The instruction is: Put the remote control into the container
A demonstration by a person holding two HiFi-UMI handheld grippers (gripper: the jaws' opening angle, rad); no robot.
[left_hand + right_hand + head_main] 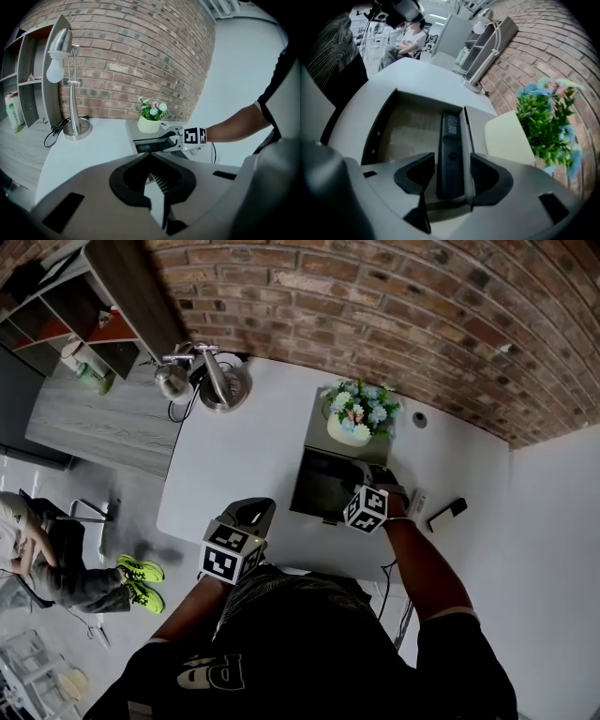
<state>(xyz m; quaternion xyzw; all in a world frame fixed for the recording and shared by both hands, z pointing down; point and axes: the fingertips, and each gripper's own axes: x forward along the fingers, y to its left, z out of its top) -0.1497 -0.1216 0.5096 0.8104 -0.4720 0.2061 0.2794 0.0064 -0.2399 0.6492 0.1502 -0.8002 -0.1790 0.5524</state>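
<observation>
Found right gripper [367,507] low at the container [305,486], a dark open box on the white table [244,456], just in front of a pale pot of blue and pink flowers [354,423]. Saw, in the right gripper view, jaws pinched on the remote control [450,150]: black, long, turned on its edge, reaching into the container along the wall nearest the pot. Could not tell whether it touched the box floor. Noted a pale strip of that wall running close beside the remote; unclear whether caught between the jaws too. Recorded left gripper [234,547] hanging near the table's near edge, well apart from the container, jaws pressed together with nothing between them. Logged a chrome desk lamp [214,381] at the table's far left corner, a small dark object [448,514] on the table right of the container, and a seated person [42,563] off to the left.
</observation>
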